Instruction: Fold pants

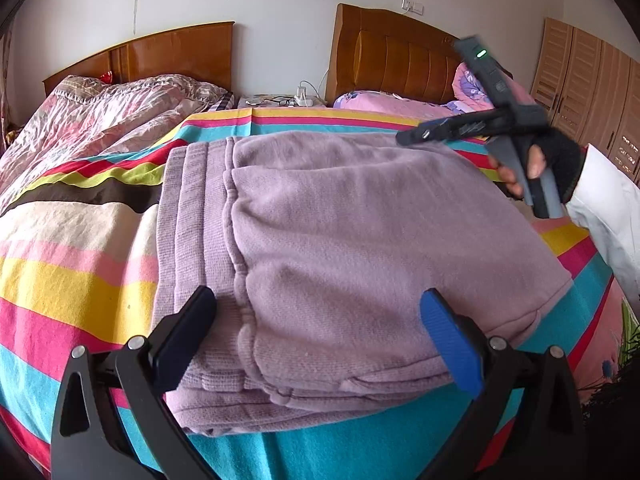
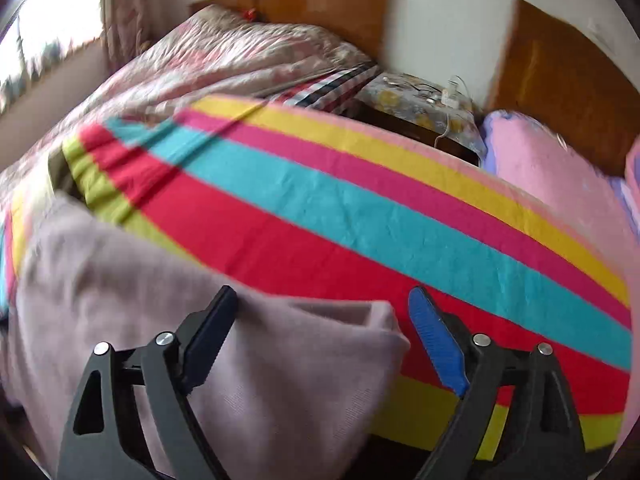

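Pants (image 1: 340, 240), one pair in mauve fleece knit with a ribbed waistband, lie folded into a thick stack on a bedsheet striped in red, teal, yellow and pink (image 1: 60, 280), near the bed's front edge. At least three layers show along the stack's near edge; how many folds lie under them cannot be made out.

Two hand-held grippers are in view. The left gripper (image 1: 320, 340), seen from its own camera, stands with its two fingers spread wide, one black pad (image 1: 188, 328) and one blue pad (image 1: 452, 344), straddling the near edge of the stack and pinching nothing. The right gripper (image 2: 324, 340) is likewise spread apart and holds nothing; its black pad lies over a corner of the mauve fabric, its blue pad over the bare sheet. The left view shows it raised above the far right corner of the pants, in the person's right hand (image 1: 540, 168), which wears a black fingerless glove below a white sleeve.

Two wooden headboards stand against the wall. A crumpled pink floral quilt (image 1: 100, 108) covers the far bed, and a nightstand (image 2: 420, 108) between the beds carries a white plug and cable; other small items there are too blurred to name. The right view is smeared throughout. A slatted wooden wardrobe (image 1: 592, 92) is cut off at the frame's right edge.
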`<state>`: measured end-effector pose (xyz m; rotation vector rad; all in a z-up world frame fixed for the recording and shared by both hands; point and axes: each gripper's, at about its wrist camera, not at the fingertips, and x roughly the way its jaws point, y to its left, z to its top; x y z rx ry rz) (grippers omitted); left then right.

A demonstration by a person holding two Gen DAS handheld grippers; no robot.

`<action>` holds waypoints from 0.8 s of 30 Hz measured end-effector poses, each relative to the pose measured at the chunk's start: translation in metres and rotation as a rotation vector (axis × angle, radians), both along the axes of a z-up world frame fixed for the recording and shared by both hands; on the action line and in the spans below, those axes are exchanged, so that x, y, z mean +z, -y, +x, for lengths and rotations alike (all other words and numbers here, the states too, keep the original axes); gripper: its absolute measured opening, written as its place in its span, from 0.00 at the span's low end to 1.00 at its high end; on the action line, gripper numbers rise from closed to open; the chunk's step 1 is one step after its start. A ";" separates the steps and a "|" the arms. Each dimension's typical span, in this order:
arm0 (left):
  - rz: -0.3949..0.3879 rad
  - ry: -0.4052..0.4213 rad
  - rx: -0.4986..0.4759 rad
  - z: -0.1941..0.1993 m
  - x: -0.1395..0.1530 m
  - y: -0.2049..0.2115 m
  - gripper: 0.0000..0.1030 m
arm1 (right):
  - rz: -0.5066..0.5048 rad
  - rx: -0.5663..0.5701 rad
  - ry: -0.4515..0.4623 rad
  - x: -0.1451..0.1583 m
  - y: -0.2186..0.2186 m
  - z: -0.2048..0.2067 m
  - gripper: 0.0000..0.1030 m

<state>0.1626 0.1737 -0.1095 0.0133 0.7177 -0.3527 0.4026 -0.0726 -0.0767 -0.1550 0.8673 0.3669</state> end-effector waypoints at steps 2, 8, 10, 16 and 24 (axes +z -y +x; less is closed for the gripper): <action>-0.014 0.004 -0.003 0.000 0.000 -0.004 0.99 | 0.062 0.081 0.037 0.019 -0.024 -0.013 0.84; -0.040 0.011 -0.011 -0.001 -0.001 -0.009 0.99 | -0.018 0.497 -0.030 0.013 -0.165 -0.050 0.87; -0.032 0.012 -0.009 -0.001 -0.001 -0.008 0.99 | -0.112 0.528 -0.060 -0.007 -0.198 -0.043 0.90; -0.012 0.013 0.004 0.000 -0.002 -0.007 0.99 | 0.045 0.370 -0.117 0.013 -0.186 0.002 0.87; 0.016 0.017 0.011 0.001 -0.003 -0.001 0.99 | -0.042 0.483 -0.157 -0.004 -0.208 -0.030 0.88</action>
